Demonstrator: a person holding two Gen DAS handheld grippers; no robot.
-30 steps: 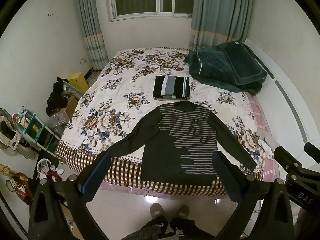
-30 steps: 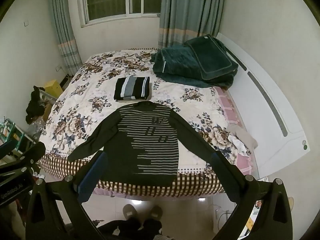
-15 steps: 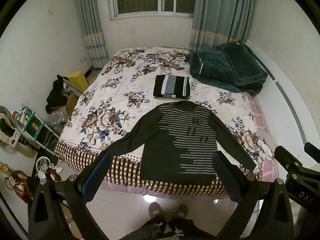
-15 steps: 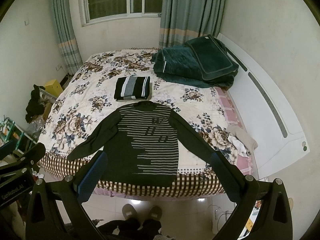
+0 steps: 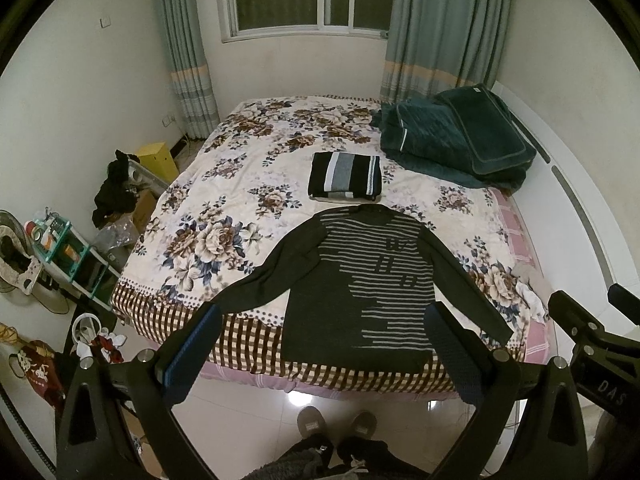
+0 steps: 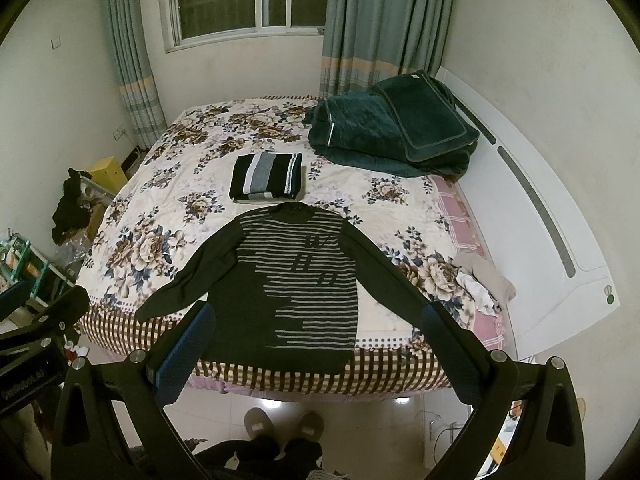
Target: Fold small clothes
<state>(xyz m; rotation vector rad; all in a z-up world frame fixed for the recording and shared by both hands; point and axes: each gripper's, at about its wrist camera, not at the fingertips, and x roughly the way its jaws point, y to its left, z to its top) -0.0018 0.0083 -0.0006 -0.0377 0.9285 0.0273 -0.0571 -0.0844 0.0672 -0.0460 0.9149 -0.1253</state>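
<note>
A dark long-sleeved sweater with grey stripes (image 5: 372,280) lies flat, sleeves spread, at the near end of the floral bed (image 5: 240,200); its hem hangs over the foot edge. It also shows in the right wrist view (image 6: 296,280). A folded black, grey and white striped garment (image 5: 345,176) (image 6: 267,176) lies beyond its collar. My left gripper (image 5: 324,328) is open and empty, held high above the floor in front of the bed. My right gripper (image 6: 318,328) is open and empty, beside the left one.
A dark green folded quilt (image 5: 456,140) lies at the bed's far right by the white headboard (image 6: 540,220). Small light clothes (image 6: 484,280) lie at the bed's right edge. Shelves, a yellow box (image 5: 158,158) and clutter line the floor at left. My slippered feet (image 5: 336,424) stand on the tiled floor.
Both grippers have shifted slightly, so the bed sits a little higher in both views. Nothing on the bed has moved.
</note>
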